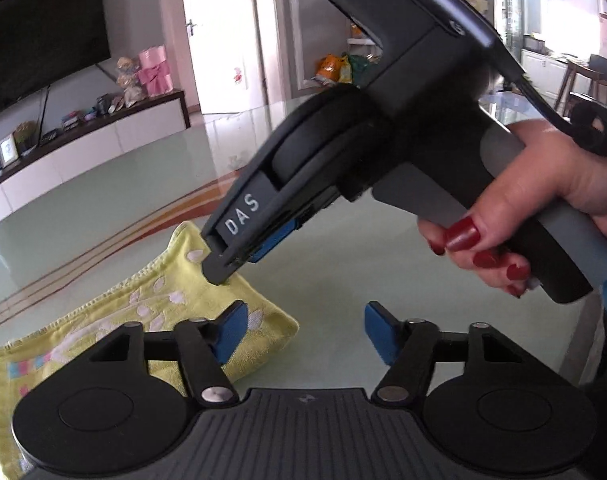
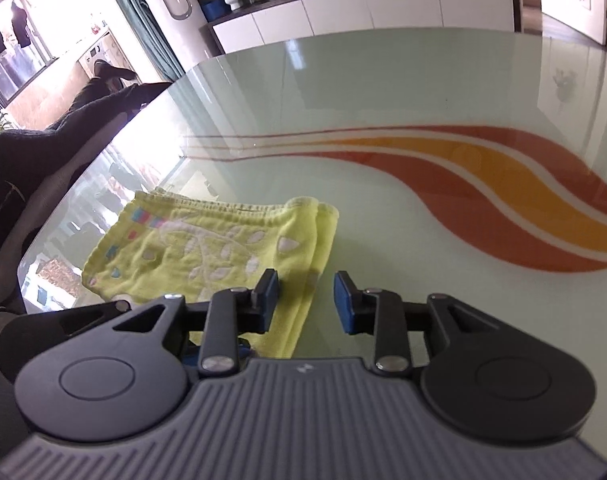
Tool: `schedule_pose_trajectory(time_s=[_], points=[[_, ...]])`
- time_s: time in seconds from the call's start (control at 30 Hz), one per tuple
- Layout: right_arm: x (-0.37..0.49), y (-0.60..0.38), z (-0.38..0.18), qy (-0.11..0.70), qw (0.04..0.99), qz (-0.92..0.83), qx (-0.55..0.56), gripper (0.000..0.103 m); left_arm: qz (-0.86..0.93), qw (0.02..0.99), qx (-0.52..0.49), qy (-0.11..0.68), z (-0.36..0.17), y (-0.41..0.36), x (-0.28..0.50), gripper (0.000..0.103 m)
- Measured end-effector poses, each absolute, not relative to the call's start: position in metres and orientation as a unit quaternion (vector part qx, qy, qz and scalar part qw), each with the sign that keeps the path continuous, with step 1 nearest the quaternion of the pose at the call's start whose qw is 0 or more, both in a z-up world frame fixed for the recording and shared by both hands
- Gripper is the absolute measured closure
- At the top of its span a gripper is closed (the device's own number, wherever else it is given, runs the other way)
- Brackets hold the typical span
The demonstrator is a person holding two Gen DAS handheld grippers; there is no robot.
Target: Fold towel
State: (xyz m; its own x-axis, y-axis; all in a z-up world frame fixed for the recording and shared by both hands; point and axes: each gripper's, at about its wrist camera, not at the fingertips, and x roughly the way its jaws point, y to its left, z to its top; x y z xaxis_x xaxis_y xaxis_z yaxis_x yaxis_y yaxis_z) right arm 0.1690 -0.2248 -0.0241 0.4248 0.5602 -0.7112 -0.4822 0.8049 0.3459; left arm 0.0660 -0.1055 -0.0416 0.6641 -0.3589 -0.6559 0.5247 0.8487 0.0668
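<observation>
Fold towel, final stage. The yellow towel (image 2: 207,248) is seen folded on the glass table (image 2: 423,92). The right gripper (image 2: 305,300), jaws spread and empty, is held over its layered edge; the left gripper (image 1: 305,334) likewise. Layers should be aligned before pressing flat.

Both grippers' bodies hide the towel's (image 2: 207,248) near edge.

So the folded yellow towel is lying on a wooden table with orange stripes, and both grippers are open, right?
Nearly. The table is not wooden: the right wrist view shows a glossy, pale green glass top that mirrors the room. The rest holds: the folded yellow towel lies on it near the orange stripes, and the left gripper and right gripper are both open.
</observation>
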Motion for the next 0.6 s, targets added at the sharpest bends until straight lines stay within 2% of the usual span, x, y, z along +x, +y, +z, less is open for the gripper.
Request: schedule_pose_trajectory(time_s=[0.07, 0.23, 0.3, 0.43, 0.6], points=[[0.172, -0.227, -0.025, 0.437, 0.841, 0.314, 0.052, 0.073, -0.236, 0.903, 0.125, 0.337, -0.047, -0.105, 0.07, 0.049], [0.179, -0.225, -0.026, 0.432, 0.839, 0.325, 0.058, 0.073, -0.23, 0.904, 0.128, 0.337, -0.047, -0.104, 0.068, 0.052], [0.182, -0.223, -0.027, 0.429, 0.838, 0.331, 0.06, 0.073, -0.228, 0.905, 0.127, 0.337, -0.047, -0.102, 0.067, 0.055], [0.187, -0.223, -0.028, 0.426, 0.836, 0.337, 0.073, 0.073, -0.214, 0.907, 0.125, 0.34, -0.045, -0.099, 0.067, 0.07], [0.188, -0.225, -0.028, 0.424, 0.836, 0.339, 0.081, 0.074, -0.214, 0.907, 0.118, 0.343, -0.042, -0.096, 0.066, 0.075]])
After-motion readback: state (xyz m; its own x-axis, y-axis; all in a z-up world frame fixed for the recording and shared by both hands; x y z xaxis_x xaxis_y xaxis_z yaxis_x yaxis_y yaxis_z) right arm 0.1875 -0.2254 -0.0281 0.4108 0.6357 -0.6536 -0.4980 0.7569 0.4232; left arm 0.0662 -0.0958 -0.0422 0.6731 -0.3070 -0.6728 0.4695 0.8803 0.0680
